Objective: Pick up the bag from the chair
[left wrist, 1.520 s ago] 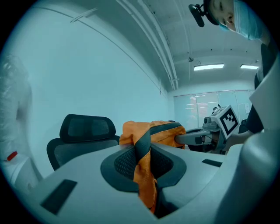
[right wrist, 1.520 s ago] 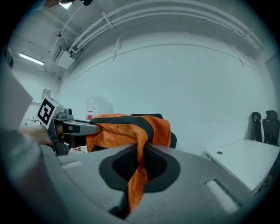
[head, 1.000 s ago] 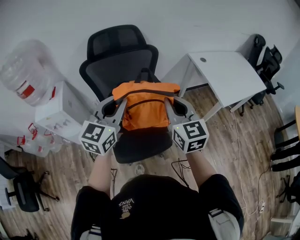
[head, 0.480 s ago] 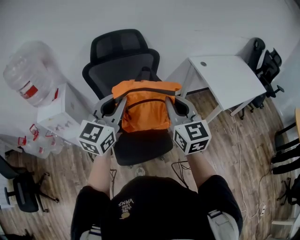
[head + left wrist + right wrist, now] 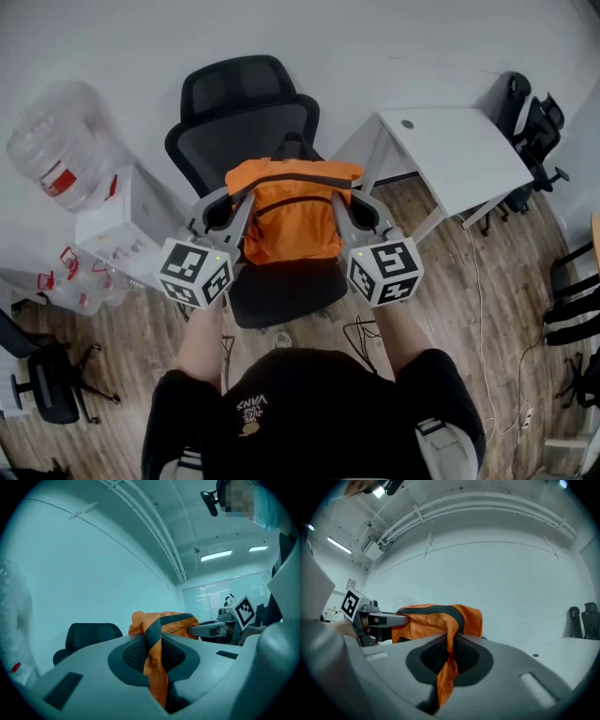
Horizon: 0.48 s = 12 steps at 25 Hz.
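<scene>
An orange bag with black trim [image 5: 292, 220] hangs between my two grippers over the seat of a black office chair [image 5: 246, 103]. My left gripper [image 5: 246, 203] is shut on the bag's left edge, and in the left gripper view a fold of orange fabric and black strap [image 5: 157, 667] is pinched between its jaws [image 5: 152, 641]. At the bag's right edge my right gripper [image 5: 334, 203] is shut on it too, and the right gripper view shows cloth [image 5: 445, 677] squeezed in its jaws [image 5: 449, 648]. Whether the bag's bottom touches the seat [image 5: 281, 292] I cannot tell.
A white desk [image 5: 459, 150] stands to the right of the chair, with black chairs [image 5: 534, 122] behind it. At the left are large water bottles [image 5: 56, 141] and a white box [image 5: 122, 220]. Cables [image 5: 361, 330] lie on the wood floor.
</scene>
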Available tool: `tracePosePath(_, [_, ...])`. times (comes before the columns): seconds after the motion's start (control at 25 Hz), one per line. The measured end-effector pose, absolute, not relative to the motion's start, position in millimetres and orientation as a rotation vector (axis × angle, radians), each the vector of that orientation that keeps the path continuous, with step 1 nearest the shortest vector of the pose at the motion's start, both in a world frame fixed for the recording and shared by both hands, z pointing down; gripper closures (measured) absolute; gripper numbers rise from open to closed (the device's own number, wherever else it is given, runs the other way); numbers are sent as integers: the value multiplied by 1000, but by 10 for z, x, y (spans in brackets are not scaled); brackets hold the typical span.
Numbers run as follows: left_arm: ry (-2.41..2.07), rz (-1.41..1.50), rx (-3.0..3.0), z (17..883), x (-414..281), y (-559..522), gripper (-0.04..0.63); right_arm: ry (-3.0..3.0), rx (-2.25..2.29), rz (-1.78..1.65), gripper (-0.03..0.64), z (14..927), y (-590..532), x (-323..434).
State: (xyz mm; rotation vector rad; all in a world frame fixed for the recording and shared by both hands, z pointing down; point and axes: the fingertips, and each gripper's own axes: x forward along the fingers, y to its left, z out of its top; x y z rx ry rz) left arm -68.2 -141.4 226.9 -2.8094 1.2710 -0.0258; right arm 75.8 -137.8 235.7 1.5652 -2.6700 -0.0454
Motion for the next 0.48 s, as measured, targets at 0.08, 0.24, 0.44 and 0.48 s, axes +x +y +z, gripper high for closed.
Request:
tracePosePath(0.08, [1270, -26, -2809, 2273, -668, -1419, 545, -2668, 1565, -48, 611, 2363, -1384, 772])
tracePosePath(0.24, [1266, -25, -2811, 2265, -648, -1431, 545, -2662, 1575, -52, 611, 2359, -1396, 790])
tracePosePath(0.44, [1266, -21, -2813, 2261, -644, -1418, 545, -2663, 1580, -52, 611, 2348, -1386, 797])
tracePosePath(0.48, [1266, -21, -2812, 2262, -641, -1413, 545, -2663, 1580, -52, 611, 2348, -1381, 801])
